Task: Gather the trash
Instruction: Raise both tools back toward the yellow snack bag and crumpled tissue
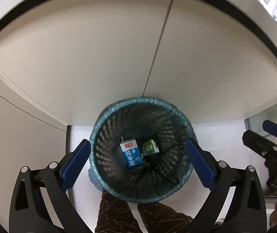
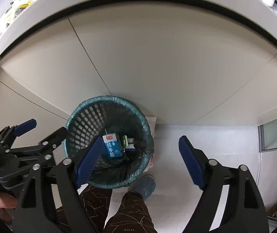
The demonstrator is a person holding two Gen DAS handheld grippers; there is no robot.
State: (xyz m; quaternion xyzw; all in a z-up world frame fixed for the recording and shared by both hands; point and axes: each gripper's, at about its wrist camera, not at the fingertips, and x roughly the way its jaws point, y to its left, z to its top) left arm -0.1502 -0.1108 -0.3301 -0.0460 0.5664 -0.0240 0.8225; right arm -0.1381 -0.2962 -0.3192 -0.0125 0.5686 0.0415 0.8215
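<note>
The blue-and-white rectangular milk carton (image 1: pixel 131 152) lies at the bottom of the round teal mesh wastebasket lined with a thin blue-green plastic bag (image 1: pixel 107 120), leaning with its long axis running from about eleven o'clock to five o'clock in the left wrist view, its printed face turned up. Touching or just beside it, at three o'clock, sits a smaller green-and-white carton (image 1: pixel 150 146), partly tipped against the dark mesh wall. Both pieces of trash are already inside the basket, well below the rim. The left claw (image 1: pixel 138 163) hangs directly above the basket mouth, pointing steeply down, its blue ribbed pads spread wide at nine and three o'clock on either side of the rim with nothing between them. The right claw (image 2: pixel 138 161) is offset: in its own view the basket lies toward ten o'clock, only its left pad overlapping the opening, and its jaws also stand apart and empty. So the left hand is the one over the basket, and judging by this, the drop is done and the next move is likely back toward more trash. The basket stands on a pale floor against cream cabinet doors (image 1: pixel 99 58); the person's dark patterned trouser legs (image 1: pixel 119 215) are at six o'clock.
</note>
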